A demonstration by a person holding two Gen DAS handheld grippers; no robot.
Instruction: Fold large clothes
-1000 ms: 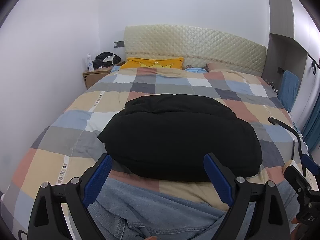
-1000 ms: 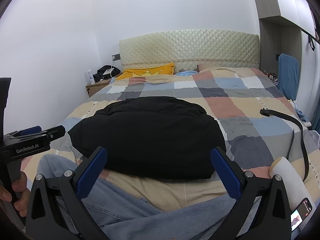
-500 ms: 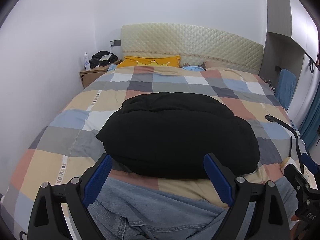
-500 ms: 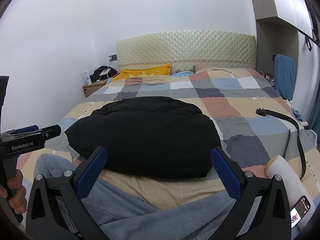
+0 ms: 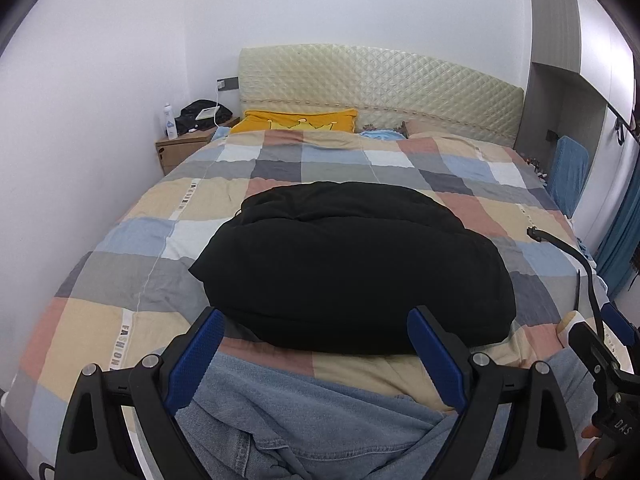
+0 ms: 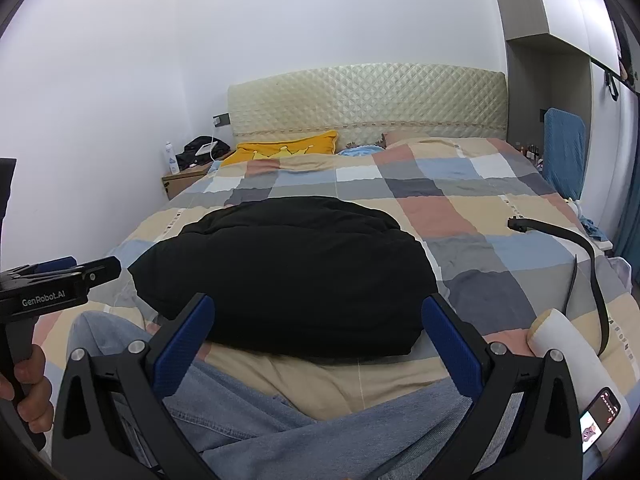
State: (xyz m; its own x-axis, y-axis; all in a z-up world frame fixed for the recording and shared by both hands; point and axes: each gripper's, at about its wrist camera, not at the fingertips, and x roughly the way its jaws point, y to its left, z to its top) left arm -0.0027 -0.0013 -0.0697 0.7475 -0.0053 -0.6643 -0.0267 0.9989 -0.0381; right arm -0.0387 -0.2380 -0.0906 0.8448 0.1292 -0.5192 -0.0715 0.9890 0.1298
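Black garment point(image 5: 352, 264) down on the checked bedspread point(image 5: 120, 272), mid-bed, puffed up into a compact rounded bundle with its near edge just past the denim-clad legs point(image 5: 304, 420). Looks already folded over on itself, judging by the thick, stacked outline and the absence of any sleeve or hem trailing out; whether another fold remains, hard to tell from this angle. Left gripper point(image 5: 316, 356) hanging wide open, blue pads spread well apart, nothing between them, short of the bundle's near edge. Right gripper point(image 6: 318, 344) likewise gaping, empty, poised before the same edge. Neither one touching cloth. Seems to sit between steps: either the garment counts as done and wants moving aside, or a last tidy-up is due. Black belt point(image 6: 576, 256) lying loose on the bedspread off to the right, well apart from the bundle, with a white roll point(image 6: 560, 340) near it. Yellow pillow point(image 5: 296, 120) up by the headboard, untouched.
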